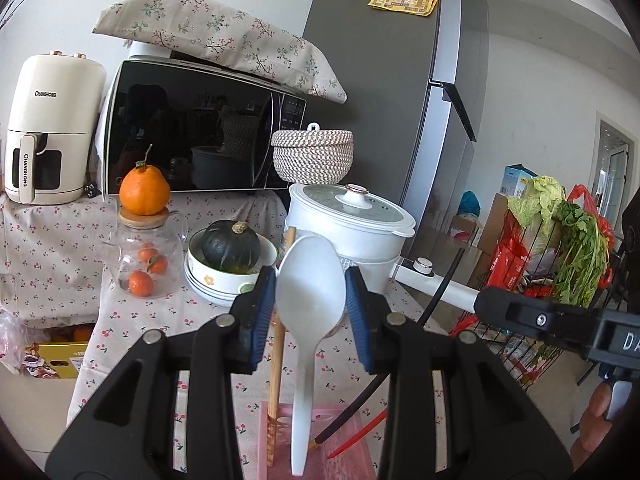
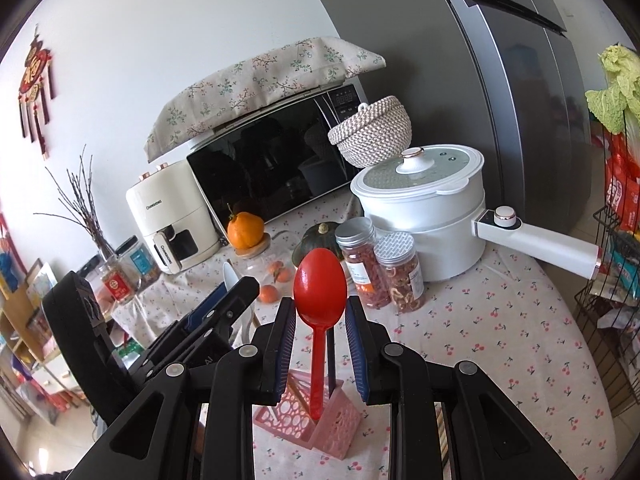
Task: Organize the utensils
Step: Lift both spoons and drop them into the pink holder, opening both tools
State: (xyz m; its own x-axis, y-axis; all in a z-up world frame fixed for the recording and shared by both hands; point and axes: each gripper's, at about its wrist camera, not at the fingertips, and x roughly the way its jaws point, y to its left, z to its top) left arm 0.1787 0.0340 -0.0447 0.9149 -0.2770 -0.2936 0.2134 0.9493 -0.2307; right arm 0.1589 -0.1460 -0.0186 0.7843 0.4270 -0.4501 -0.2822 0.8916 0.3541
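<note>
Left wrist view: the left gripper (image 1: 311, 280) has its fingers spread, the blue pads (image 1: 262, 312) standing on either side of the bowl of a white spoon (image 1: 310, 296) without clear contact. The spoon stands upright, handle down, in a pink utensil holder (image 1: 352, 444) at the near edge of the table (image 1: 132, 320), which wears a cherry-print cloth. A wooden chopstick (image 1: 278, 344), a black chopstick (image 1: 436, 300) and a red utensil handle (image 1: 360, 432) lean in the same holder. Right wrist view: the right gripper (image 2: 320, 312) is likewise released, its pads flanking the bowl of a red spoon (image 2: 320, 288); whether they touch it cannot be told. The red spoon stands upright in the pink holder, beside a dark upright stick. The left gripper appears at the left of this view, around the white spoon. Toward the far edge of the table stand a white electric pot (image 2: 424, 216) with a long handle, two lidded jars (image 2: 380, 264), a dark squash (image 1: 230, 244) in a bowl, a glass jar topped by an orange (image 1: 144, 192), a microwave (image 1: 192, 132) and an air fryer (image 1: 52, 128).
</note>
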